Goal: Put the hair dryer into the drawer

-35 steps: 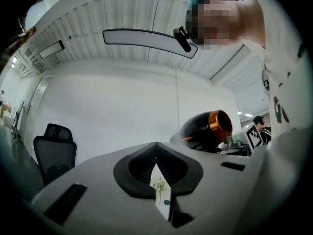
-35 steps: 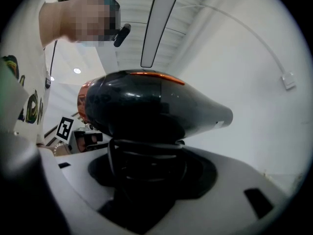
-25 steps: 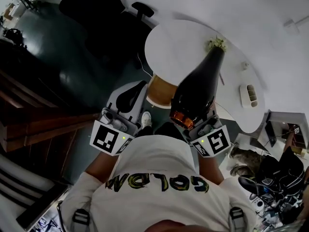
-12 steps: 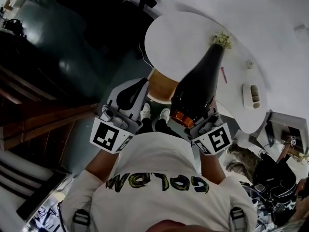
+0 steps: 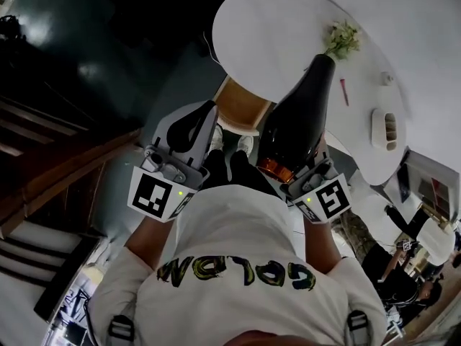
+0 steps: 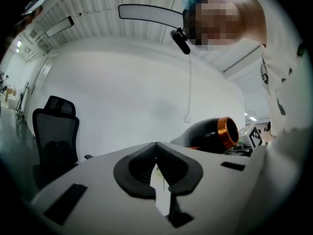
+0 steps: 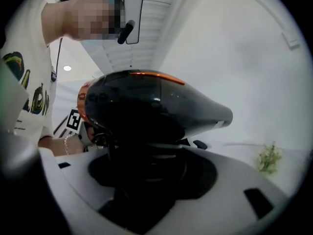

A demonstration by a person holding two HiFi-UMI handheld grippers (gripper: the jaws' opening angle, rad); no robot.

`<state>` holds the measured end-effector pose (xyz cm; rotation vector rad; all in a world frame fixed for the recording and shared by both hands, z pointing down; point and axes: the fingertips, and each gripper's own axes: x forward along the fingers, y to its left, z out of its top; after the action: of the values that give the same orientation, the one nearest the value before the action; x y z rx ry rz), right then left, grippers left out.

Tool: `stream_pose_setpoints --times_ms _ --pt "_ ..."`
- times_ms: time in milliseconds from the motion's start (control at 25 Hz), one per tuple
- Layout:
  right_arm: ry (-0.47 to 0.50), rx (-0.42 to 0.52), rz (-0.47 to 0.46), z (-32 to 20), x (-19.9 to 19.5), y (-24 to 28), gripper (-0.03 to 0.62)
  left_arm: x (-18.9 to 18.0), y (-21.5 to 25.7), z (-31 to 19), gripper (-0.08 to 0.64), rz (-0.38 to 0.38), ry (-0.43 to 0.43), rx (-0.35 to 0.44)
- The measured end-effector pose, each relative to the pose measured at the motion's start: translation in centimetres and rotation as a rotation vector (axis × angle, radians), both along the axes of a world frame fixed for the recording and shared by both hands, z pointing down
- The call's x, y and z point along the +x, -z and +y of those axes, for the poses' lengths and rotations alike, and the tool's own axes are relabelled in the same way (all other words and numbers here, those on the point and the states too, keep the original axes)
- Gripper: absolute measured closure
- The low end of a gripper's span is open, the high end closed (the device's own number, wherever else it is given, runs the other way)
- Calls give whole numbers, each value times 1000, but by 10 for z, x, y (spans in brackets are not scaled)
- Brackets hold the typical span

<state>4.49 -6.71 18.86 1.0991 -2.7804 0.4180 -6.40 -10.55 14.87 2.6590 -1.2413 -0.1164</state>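
My right gripper [image 7: 146,163] is shut on the handle of the black hair dryer [image 5: 297,117]. The dryer's orange ring [image 5: 275,170] faces the person and its nozzle points away over the table. From the right gripper view the dryer's body [image 7: 156,106] fills the middle, above the jaws. My left gripper [image 5: 210,114] is level beside it on the left, shut with nothing in it; its pads [image 6: 146,168] meet at the tip. A tan wooden compartment [image 5: 241,103], seemingly the drawer, lies below and ahead, between the two grippers.
A round white table [image 5: 266,34] carries a small plant [image 5: 343,38], with a white holder [image 5: 387,128] on the surface to its right. Dark wooden boards [image 5: 57,164] run along the left. A black office chair [image 6: 54,131] stands by the white wall. The person's shoes [image 5: 245,144] show below.
Both grippers have sunk a little, with the dryer still held in the right one. The view has shifted, so the tan compartment under the table's edge shows more.
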Motion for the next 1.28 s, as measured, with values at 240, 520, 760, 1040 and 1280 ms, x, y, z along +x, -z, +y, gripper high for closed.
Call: stream_pose_setpoints --times_ms 240,520,760,1040,1280 --pt "52 -77 32 4 -8 -41 314 4 -43 -5 549 -12 -15 -72" --pt "142 -199 52 13 -21 -96 314 10 -92 -9 549 -17 -41 -146" --pt "194 -279 63 26 -29 -141 314 9 -131 -4 549 -39 -57 -210" --pt "235 -358 53 49 -40 -184 314 6 -171 13 549 -38 -67 -279" --pt "277 -409 36 66 -51 -212 314 4 -203 22 549 -48 -78 -314"
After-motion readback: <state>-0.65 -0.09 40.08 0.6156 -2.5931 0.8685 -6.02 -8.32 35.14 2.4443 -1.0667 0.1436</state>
